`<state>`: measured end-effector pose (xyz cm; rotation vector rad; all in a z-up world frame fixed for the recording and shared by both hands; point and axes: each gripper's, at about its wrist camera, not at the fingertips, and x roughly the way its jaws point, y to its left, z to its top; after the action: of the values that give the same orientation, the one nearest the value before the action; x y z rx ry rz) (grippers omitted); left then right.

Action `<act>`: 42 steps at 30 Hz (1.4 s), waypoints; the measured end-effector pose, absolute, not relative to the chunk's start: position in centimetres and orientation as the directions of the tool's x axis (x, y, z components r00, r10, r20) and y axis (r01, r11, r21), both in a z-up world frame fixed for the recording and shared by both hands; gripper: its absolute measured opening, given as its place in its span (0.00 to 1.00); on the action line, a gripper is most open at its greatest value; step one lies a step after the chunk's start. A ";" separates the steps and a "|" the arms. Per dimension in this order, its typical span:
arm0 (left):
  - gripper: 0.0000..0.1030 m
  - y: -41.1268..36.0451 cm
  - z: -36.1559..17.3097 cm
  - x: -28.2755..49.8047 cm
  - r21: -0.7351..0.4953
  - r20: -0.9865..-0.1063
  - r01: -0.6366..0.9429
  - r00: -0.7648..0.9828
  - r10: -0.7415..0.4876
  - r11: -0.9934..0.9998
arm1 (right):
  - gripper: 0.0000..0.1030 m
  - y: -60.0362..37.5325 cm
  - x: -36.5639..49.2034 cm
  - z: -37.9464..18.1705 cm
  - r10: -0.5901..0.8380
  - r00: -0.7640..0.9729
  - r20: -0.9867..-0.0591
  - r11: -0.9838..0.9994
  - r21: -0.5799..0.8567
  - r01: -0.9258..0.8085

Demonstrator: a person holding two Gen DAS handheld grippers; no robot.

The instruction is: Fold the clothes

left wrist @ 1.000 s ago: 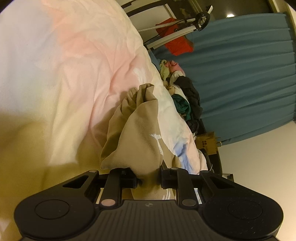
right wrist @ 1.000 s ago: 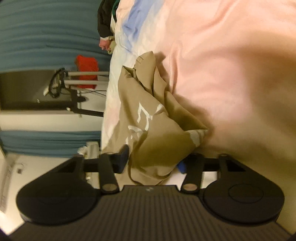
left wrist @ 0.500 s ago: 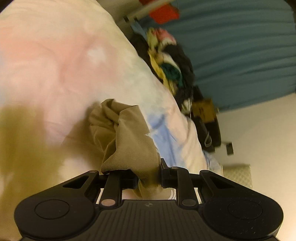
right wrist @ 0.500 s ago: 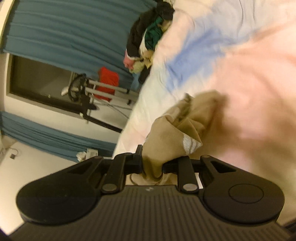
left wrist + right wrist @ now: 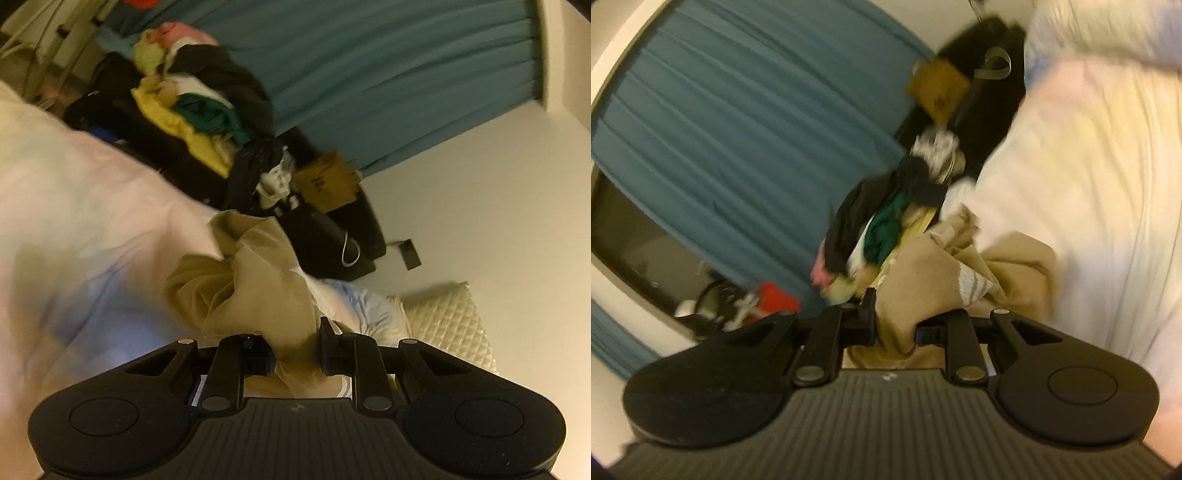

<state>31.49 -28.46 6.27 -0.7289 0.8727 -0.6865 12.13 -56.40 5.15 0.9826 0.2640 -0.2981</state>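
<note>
Your left gripper [image 5: 295, 354] and right gripper [image 5: 895, 325] each pinch a bunched fold of the crumpled tan cotton garment [image 5: 258, 280], held over the pastel bedspread [image 5: 92, 221] near a heap of mixed clothes [image 5: 199, 107] by teal curtains [image 5: 388, 74].

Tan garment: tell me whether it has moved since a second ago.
Yes. The tan garment, gripped by both grippers, was carried along the bed toward the clothes pile by the teal curtain, which looms nearer now.

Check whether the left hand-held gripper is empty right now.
No, the left hand-held gripper is clamped on the bunched tan cloth garment.
</note>
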 end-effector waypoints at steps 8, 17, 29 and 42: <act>0.22 -29.2 -7.9 28.7 -0.683 -0.582 0.241 0.392 -0.713 0.690 | 0.21 -57.3 10.5 -9.0 -0.083 0.845 -0.528 0.484 0.720 0.498; 0.36 -27.5 -8.1 25.8 -0.543 -0.612 0.367 0.442 -0.656 0.755 | 0.26 -54.4 6.5 -13.1 -0.073 0.799 -0.597 0.452 0.694 0.560; 0.74 -25.5 4.8 16.9 -0.287 -0.546 0.544 0.583 -0.602 0.788 | 0.28 -50.7 2.1 -2.0 -0.136 0.781 -0.610 0.629 0.556 0.544; 1.00 -21.2 15.2 3.3 -0.144 -0.367 0.638 0.676 -0.639 0.757 | 0.88 -44.0 -6.2 8.6 -0.179 0.882 -0.436 0.814 0.438 0.381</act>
<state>3.27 -21.15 15.17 -0.0038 0.4141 -0.7178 -6.23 -43.97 8.64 0.5423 0.3903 -0.3068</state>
